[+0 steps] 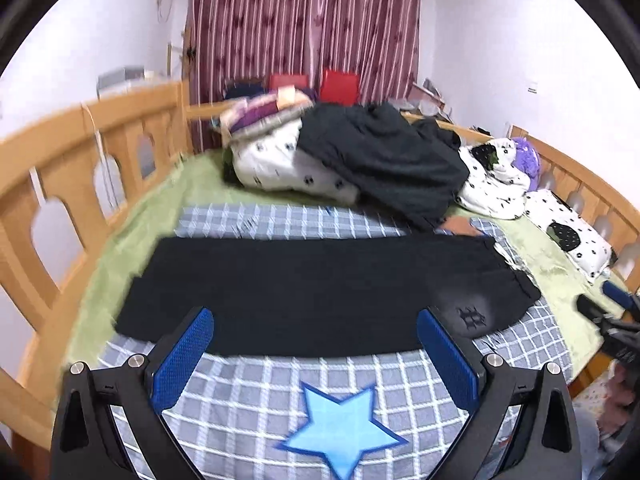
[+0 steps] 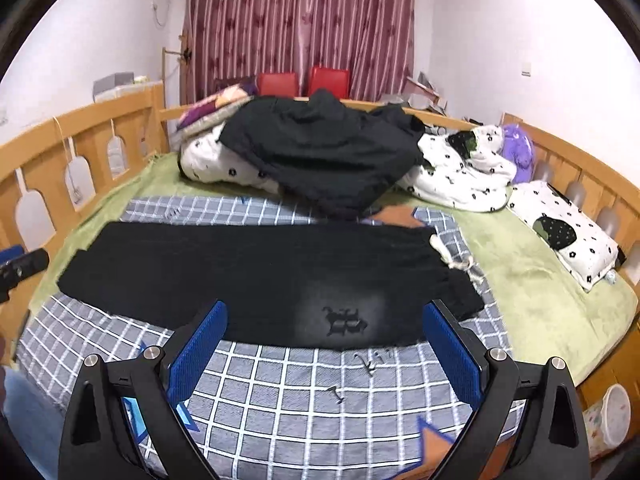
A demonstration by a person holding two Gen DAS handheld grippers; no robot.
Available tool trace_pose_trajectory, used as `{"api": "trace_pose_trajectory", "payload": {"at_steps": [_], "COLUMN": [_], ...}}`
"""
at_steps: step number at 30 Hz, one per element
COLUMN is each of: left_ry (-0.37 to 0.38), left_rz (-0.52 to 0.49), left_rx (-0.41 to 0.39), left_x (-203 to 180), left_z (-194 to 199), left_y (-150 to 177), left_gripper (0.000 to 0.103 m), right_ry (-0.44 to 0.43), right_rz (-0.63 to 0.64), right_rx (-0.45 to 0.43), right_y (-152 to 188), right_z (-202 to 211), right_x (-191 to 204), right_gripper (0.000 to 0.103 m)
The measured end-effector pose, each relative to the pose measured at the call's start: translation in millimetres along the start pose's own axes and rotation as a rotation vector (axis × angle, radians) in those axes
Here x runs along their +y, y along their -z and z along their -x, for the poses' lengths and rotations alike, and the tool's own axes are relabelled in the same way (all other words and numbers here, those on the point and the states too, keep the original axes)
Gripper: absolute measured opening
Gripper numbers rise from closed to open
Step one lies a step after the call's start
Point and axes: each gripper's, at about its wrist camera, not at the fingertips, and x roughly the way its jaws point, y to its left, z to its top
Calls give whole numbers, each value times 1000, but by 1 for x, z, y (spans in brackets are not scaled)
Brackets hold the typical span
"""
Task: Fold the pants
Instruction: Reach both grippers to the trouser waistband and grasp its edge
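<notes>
a wooden-railed bed (image 2: pixel 48 136) with a green fleece sheet (image 2: pixel 532 264) fills both views, backed by a maroon striped curtain (image 2: pixel 300 20) on the far wall. over the near part of the bed lies a grey-blue checked blanket (image 2: pixel 280 392) with star patches, one light blue star (image 1: pixel 340 428) showing in the left wrist view. at the far side sits a heap of bedding: a white quilt with small black prints (image 2: pixel 456 176), and draped over it a large dark green-black garment (image 2: pixel 320 152). a white patterned pillow (image 2: pixel 568 240) lies by the right rail, with a purple plush toy (image 2: pixel 518 152) behind it. the black pants (image 2: pixel 260 276) lie flat across the checked blanket, laid out lengthwise from left to right, folded leg on leg, with a faded grey patch bearing a dark embroidered mark (image 2: pixel 344 320) near the front edge towards the right end; a pale drawstring (image 2: pixel 456 260) trails from that right end. the left tongs (image 1: pixel 316 344) hover just in front of the pants' near edge, blue-padded fingers (image 1: pixel 184 360) spread wide and holding nothing. the right tongs (image 2: pixel 326 334) are likewise released, blue pads (image 2: pixel 452 348) apart, poised at the near edge beside the embroidered mark. two red chair backs (image 2: pixel 304 78) stand beyond the bed.
</notes>
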Motion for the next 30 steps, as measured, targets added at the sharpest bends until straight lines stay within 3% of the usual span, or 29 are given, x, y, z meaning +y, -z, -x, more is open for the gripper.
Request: {"api": "trace_pose_trajectory", "payload": {"at_steps": [4, 9, 14, 17, 19, 20, 23, 30], "left_ry": [-21, -71, -38, -13, -7, 1, 5, 56], "left_rz": [-10, -6, 113, 191, 251, 273, 335, 507], "left_rx": [-33, -11, 67, 116, 157, 177, 227, 282], "left_x": [21, 50, 93, 116, 133, 139, 156, 191], "left_z": [9, -15, -72, -110, -136, -147, -174, -226], "left_y": [-25, -24, 10, 41, 65, 75, 102, 137], "left_gripper": [102, 102, 102, 97, 96, 96, 79, 77], "right_ry": [-58, 22, 26, -10, 18, 21, -37, -111], "right_rz": [-30, -27, -85, -109, -124, -142, -225, -339], "right_rx": [-40, -38, 29, 110, 130, 148, 203, 249], "right_y": [-12, -12, 16, 39, 57, 67, 91, 119], "right_z": [15, -12, -68, -109, -132, -147, -183, -242], "right_x": [-32, -64, -90, -100, -105, -109, -121, -126], "right_gripper": [97, 97, 94, 82, 67, 66, 66, 67]}}
